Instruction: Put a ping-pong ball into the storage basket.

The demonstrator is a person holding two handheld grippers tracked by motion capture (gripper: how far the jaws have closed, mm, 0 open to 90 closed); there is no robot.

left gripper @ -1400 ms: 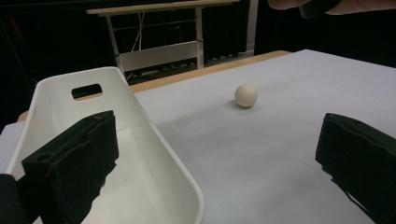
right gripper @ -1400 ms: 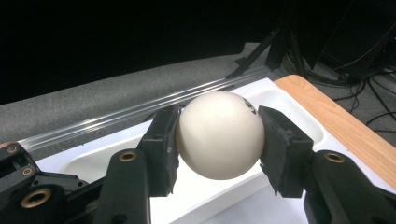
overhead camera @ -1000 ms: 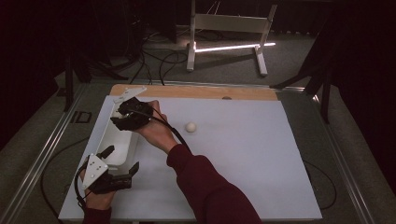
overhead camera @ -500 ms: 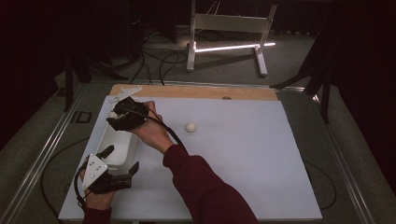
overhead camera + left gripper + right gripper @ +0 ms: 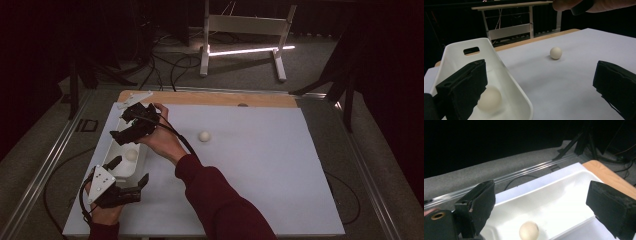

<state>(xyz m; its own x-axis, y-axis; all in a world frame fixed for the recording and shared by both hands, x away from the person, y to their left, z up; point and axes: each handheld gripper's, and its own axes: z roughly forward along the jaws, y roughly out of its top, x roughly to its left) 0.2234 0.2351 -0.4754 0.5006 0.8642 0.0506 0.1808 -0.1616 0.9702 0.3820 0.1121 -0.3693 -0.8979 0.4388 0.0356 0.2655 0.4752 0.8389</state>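
The work here is moving white balls from the sheet into a white tray [image 5: 114, 150], and it looks about half done. One ball [image 5: 131, 155] already lies in the tray; the right gripper view shows it [image 5: 529, 230] resting on the tray floor below the jaws, apart from both. The right gripper [image 5: 131, 131] hangs over the tray at about 9 o'clock on the table [image 5: 250, 200], and its jaws have just been opening: they stand wide apart with nothing between them, so the ball is let go. The second ball [image 5: 204, 136] lies loose on the white sheet, toward 3 o'clock from the tray and well apart from it; in the left gripper view it [image 5: 555, 53] sits at about 1 o'clock beyond the tray's rim [image 5: 506, 72]. The left gripper [image 5: 127, 172] is at the tray's near end, around 7 o'clock on the table, jaws open, one inside the tray and one outside over the sheet, straddling the wall without clamping it as far as I can tell. What is left, by my judgement: reach toward 3 o'clock for the second ball, close on it, carry it back and drop it beside the first.
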